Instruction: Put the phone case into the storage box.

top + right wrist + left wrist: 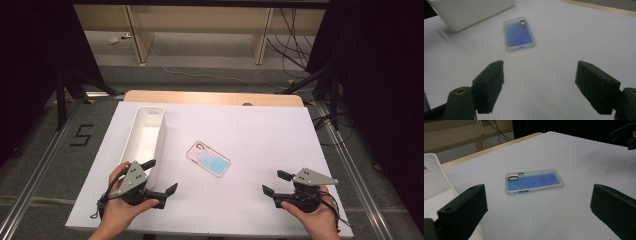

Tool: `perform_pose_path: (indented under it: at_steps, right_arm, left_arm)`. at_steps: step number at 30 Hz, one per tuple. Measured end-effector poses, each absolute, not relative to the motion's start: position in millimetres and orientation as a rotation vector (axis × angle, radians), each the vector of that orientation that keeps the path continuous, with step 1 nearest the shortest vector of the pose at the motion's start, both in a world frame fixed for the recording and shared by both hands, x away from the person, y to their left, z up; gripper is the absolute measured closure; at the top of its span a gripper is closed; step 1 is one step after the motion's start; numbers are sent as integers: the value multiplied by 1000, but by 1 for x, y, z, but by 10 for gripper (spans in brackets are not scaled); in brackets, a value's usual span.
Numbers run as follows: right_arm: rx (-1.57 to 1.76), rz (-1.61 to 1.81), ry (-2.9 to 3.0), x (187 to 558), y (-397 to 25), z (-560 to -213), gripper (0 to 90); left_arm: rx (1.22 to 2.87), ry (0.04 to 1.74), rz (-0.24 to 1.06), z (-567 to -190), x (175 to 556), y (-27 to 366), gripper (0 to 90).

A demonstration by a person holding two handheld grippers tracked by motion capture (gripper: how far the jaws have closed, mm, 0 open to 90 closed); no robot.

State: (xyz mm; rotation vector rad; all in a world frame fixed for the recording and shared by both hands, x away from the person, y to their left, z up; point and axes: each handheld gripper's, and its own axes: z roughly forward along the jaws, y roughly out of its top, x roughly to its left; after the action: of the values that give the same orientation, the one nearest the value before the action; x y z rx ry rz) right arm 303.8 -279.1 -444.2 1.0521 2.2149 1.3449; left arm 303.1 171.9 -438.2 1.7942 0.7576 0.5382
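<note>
We see a white sheet [260, 130] on a wooden table [210, 97], dark curtains and cables behind. Phone case [208, 158] lies flat between left tongs [161, 176] and right tongs [274, 183], ahead of both, beside the bin [161, 135]. Long axis diagonal, camera hole toward the far-left; both tongs gape wide, holding nothing.

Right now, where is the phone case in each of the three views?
High view: phone case at the centre of the white table, right of the white bin.
Left gripper view: phone case at the centre, bin at the left edge.
Right gripper view: phone case upper centre, bin upper left.
Shared landmark: the bin.
</note>
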Motion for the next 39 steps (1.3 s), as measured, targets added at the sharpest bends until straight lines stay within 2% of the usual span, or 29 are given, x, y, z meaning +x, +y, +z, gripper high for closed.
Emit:
perform_pose_path:
  at_steps: [9,13,14,16,17,18,19,20,21,24,25,28,39]
  right_arm:
    - [1052,1347,2219,304,-279,-445,246]
    - [1056,1327,2222,305,-280,-443,251]
    - [1054,1320,2226,305,-279,-443,253]
    - [1061,1343,2217,305,-277,-444,268]
    - [1061,1343,2217,305,-277,-444,268]
    - [1046,1320,2234,304,-277,-443,283]
    - [1036,1320,2227,304,-277,-443,286]
    - [1036,1320,2227,304,-277,-443,286]
    - [1032,1342,2222,305,-277,-444,294]
    - [1053,1346,2233,305,-276,-444,299]
    - [1045,1323,2249,305,-276,-443,301]
    - [1037,1321,2233,305,-276,-443,302]
    - [1036,1314,2245,308,-274,-445,300]
  left_arm:
    - [1795,757,534,-437,304,172,49]
    - [1802,753,532,-435,303,168,164]
    - [1802,753,532,-435,303,168,207]
    - [1824,749,538,-434,305,166,363]
    - [1828,756,538,-434,306,165,363]
    - [1836,768,538,-434,306,163,513]
    - [1842,760,529,-434,308,161,569]
    - [1848,761,524,-433,309,159,569]
    - [1861,771,525,-433,309,157,701]
    - [1890,824,516,-432,314,151,875]
    - [1890,824,516,-432,314,151,897]
    - [1904,859,457,-430,324,143,899]
    - [1953,862,393,-432,351,105,900]
